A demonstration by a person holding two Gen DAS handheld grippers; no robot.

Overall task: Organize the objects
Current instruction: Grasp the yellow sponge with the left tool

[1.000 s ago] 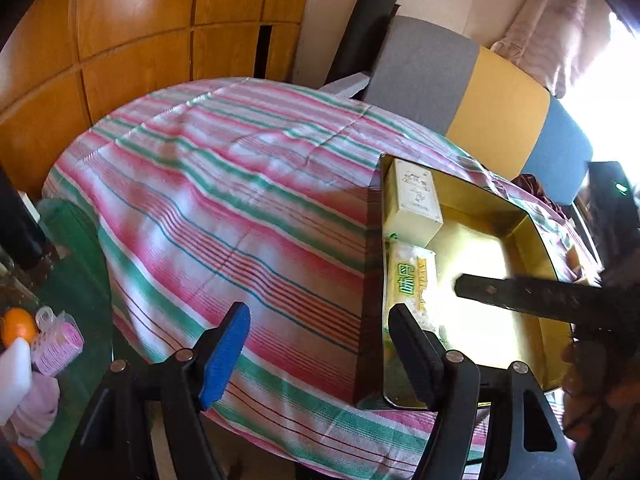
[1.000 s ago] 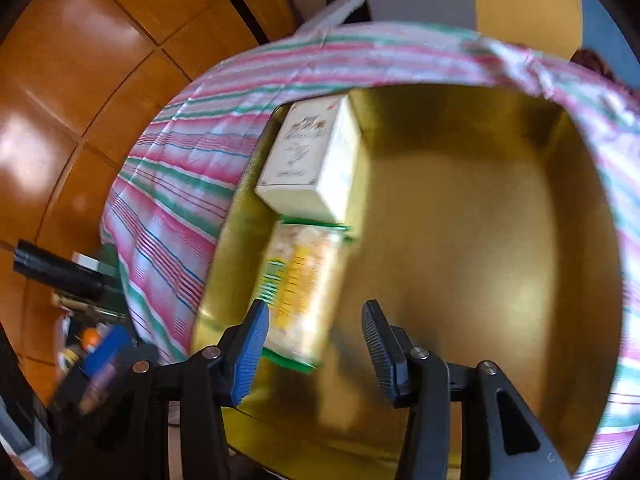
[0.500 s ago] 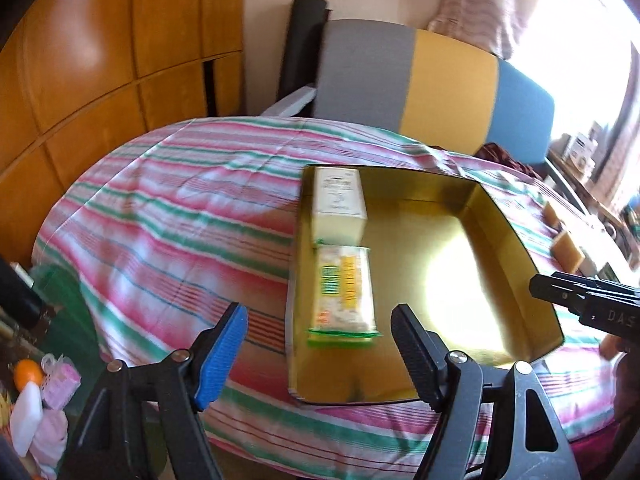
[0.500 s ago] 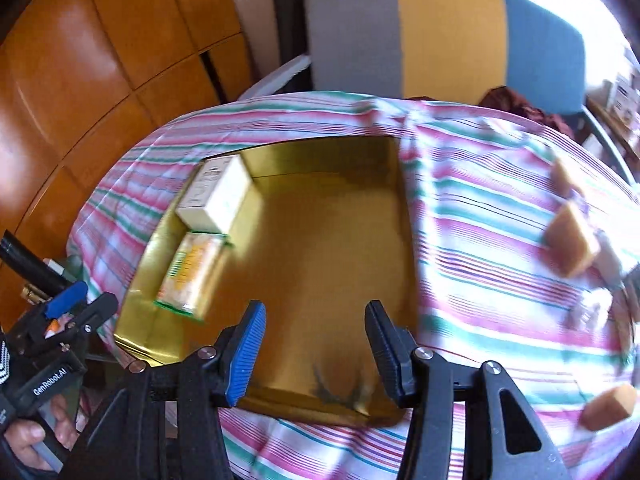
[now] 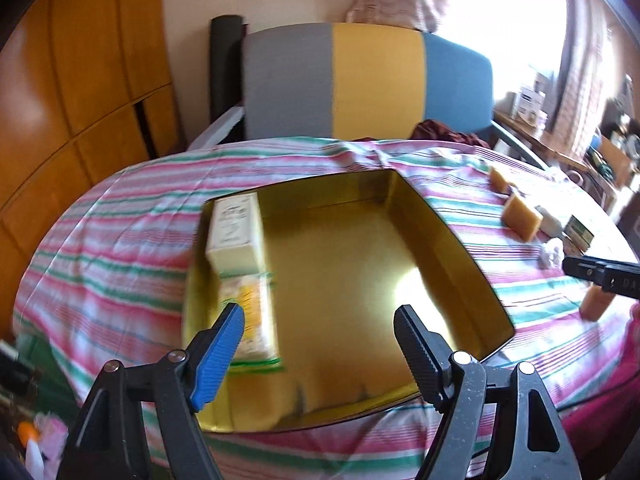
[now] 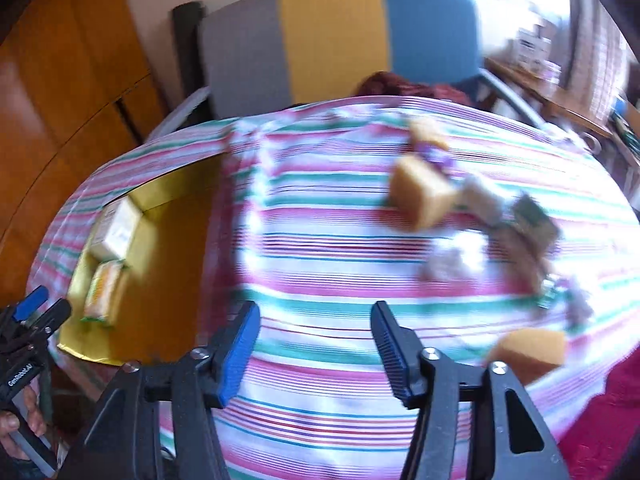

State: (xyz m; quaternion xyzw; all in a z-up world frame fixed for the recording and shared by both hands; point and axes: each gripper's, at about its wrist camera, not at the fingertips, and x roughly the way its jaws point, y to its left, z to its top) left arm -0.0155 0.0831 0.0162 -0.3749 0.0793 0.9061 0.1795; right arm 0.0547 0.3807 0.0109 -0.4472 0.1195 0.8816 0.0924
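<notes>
A shiny gold tin tray (image 5: 460,248) lies on the striped tablecloth (image 5: 120,240). Inside it, along its left side, sit a cream box (image 5: 234,236) and a yellow-and-green packet (image 5: 252,320). My left gripper (image 5: 318,326) hovers over the tray's near end, jaws opening, nothing between them. My right gripper (image 6: 314,328) hangs above bare cloth to the right of the tray (image 6: 160,240), jaws opening and empty. Orange sponge blocks (image 6: 420,196) (image 6: 528,352) and several small packets (image 6: 532,216) lie scattered on the cloth ahead and to the right, blurred by motion.
A grey, yellow and blue chair back (image 5: 360,80) stands behind the round table. Wooden panelling (image 5: 80,80) fills the left. Clutter sits on a side table (image 5: 560,148) at the right. Bottles and pink things lie on the floor (image 5: 36,440) at the lower left.
Both grippers swung rightward and widened. The right one left the tray, passing from over the packet to the striped cloth near the sponges. The left view shifted from cloth to tray.
</notes>
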